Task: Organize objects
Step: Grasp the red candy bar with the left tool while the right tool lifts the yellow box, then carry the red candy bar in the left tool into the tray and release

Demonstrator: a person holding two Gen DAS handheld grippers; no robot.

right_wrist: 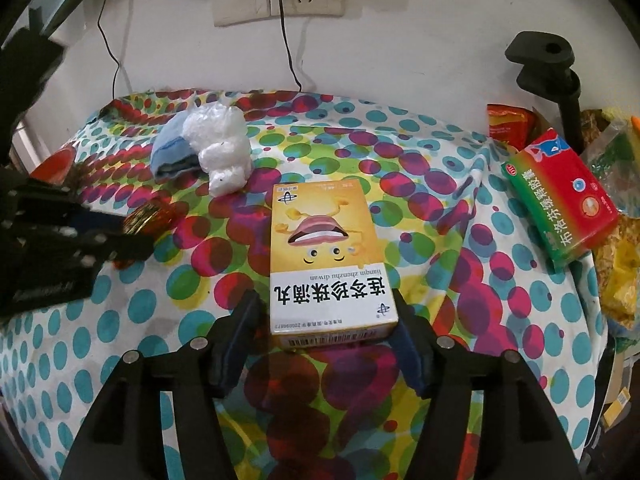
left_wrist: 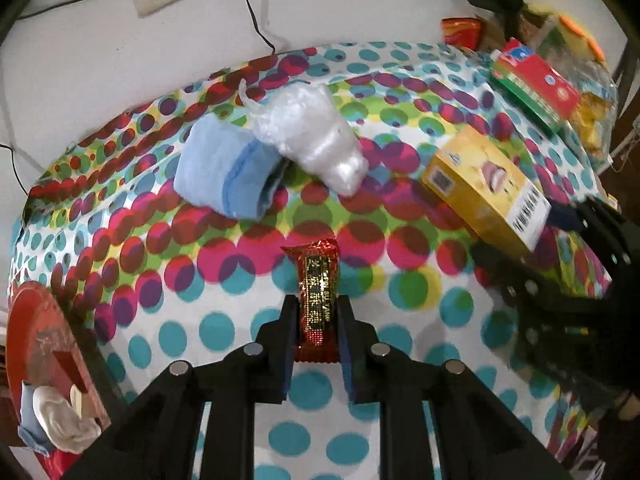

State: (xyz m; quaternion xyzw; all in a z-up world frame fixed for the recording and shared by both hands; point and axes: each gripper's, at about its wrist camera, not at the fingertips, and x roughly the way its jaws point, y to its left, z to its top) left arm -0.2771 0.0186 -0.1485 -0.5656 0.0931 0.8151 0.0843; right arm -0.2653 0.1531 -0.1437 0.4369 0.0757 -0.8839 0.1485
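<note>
My left gripper is shut on a red and gold candy bar, held above the dotted tablecloth. My right gripper is closed on a yellow medicine box; its left finger looks slightly off the box side. In the left wrist view the yellow box is at the right with the right gripper behind it. In the right wrist view the candy bar shows at the left gripper's tip.
A folded blue cloth and a clear plastic bundle lie at the table's back. A red and green medicine box lies at the right among snack bags. A black clamp stand stands back right. A red bin is left.
</note>
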